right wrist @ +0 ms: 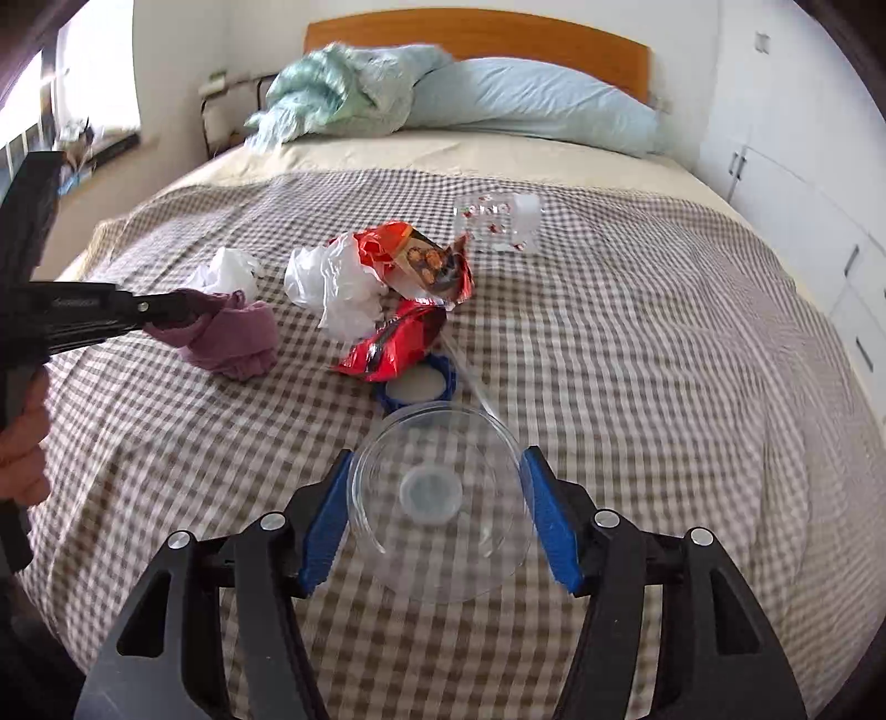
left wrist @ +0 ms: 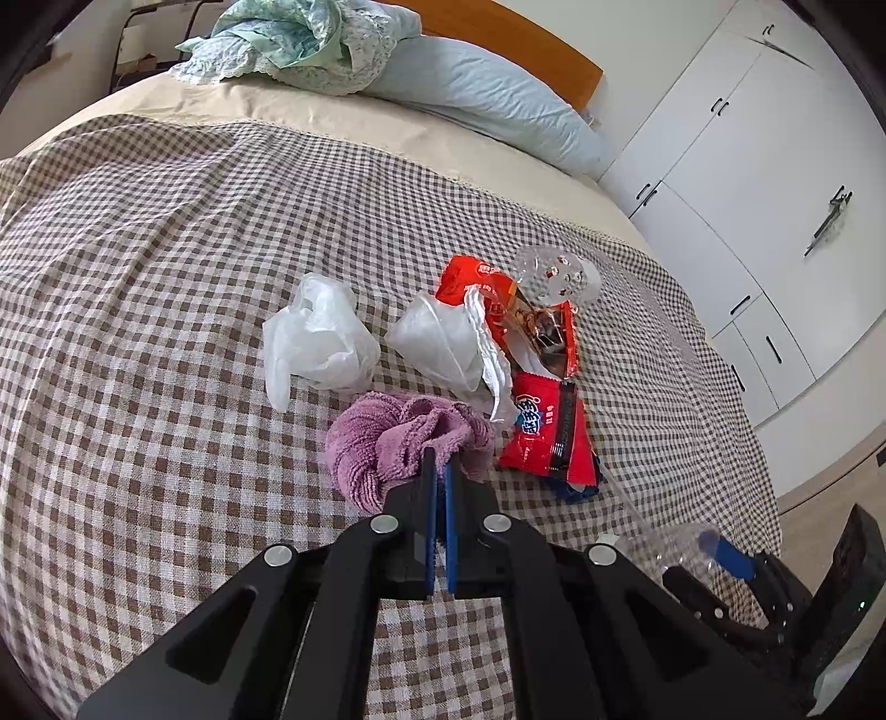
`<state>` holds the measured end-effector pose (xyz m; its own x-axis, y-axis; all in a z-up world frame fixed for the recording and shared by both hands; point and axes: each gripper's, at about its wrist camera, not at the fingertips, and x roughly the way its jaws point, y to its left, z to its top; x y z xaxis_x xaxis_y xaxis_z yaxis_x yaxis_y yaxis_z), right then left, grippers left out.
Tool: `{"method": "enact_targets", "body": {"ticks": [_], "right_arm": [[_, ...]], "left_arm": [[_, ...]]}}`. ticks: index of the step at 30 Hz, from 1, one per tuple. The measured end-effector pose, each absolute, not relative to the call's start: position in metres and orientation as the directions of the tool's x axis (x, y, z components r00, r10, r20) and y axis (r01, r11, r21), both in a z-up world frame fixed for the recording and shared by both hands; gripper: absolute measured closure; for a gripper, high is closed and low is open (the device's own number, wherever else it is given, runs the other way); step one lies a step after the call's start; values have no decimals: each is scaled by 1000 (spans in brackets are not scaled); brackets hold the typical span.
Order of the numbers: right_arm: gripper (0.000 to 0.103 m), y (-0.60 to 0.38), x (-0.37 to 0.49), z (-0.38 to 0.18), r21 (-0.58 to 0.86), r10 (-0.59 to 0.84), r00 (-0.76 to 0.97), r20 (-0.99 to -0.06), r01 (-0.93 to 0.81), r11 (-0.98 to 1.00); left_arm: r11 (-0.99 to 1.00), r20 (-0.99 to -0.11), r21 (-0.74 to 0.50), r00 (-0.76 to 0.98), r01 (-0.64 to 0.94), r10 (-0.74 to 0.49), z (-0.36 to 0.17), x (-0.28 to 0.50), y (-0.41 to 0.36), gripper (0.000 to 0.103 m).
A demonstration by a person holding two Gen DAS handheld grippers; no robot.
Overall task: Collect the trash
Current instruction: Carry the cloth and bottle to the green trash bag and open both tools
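My left gripper [left wrist: 440, 462] is shut on a purple cloth [left wrist: 387, 443] on the checked bedspread; it also shows in the right wrist view [right wrist: 232, 332]. My right gripper [right wrist: 437, 465] is shut on a clear plastic bottle [right wrist: 443, 498], seen end-on, just above the bed; the bottle also shows in the left wrist view [left wrist: 664, 548]. Ahead lie two crumpled white plastic bags [left wrist: 315, 338] [left wrist: 443, 338], two red snack wrappers [left wrist: 548, 432] [right wrist: 421, 260], a blue lid [right wrist: 421, 385] and a clear printed plastic cup [right wrist: 498, 221].
The checked bedspread [right wrist: 637, 360] covers a bed with a blue pillow [right wrist: 531, 99], a heap of pale green bedding [right wrist: 343, 88] and a wooden headboard [right wrist: 476, 27]. White wardrobe doors [left wrist: 747, 183] stand to the right.
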<state>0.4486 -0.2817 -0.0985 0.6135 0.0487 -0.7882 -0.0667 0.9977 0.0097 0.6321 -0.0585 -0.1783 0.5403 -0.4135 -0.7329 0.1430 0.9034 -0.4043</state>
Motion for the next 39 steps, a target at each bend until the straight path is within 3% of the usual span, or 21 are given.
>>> {"method": "enact_targets", "body": {"ticks": [8, 12, 16, 22, 26, 32, 39], "right_arm": [[48, -287, 404, -110, 114, 51, 562, -825, 78, 990], [49, -299, 368, -69, 106, 30, 617, -786, 87, 990], [49, -325, 309, -28, 41, -31, 657, -754, 95, 995], [48, -405, 172, -14, 40, -143, 608, -781, 277, 960], [47, -446, 88, -48, 55, -172, 498, -850, 408, 911], [46, -485, 0, -146, 57, -126, 287, -950, 555, 830], [46, -515, -10, -265, 91, -16, 165, -986, 623, 777]], "left_arm": [[901, -738, -400, 524, 166, -425, -172, 626, -70, 103], [900, -727, -370, 531, 229, -434, -151, 592, -83, 103], [849, -668, -439, 526, 293, -527, -117, 540, -97, 103], [741, -606, -450, 438, 499, -664, -75, 437, -161, 103], [626, -624, -486, 259, 610, -737, -81, 380, -221, 103], [589, -738, -429, 111, 684, -666, -119, 315, -295, 103], [597, -816, -373, 55, 710, -576, -150, 289, -343, 103]]}}
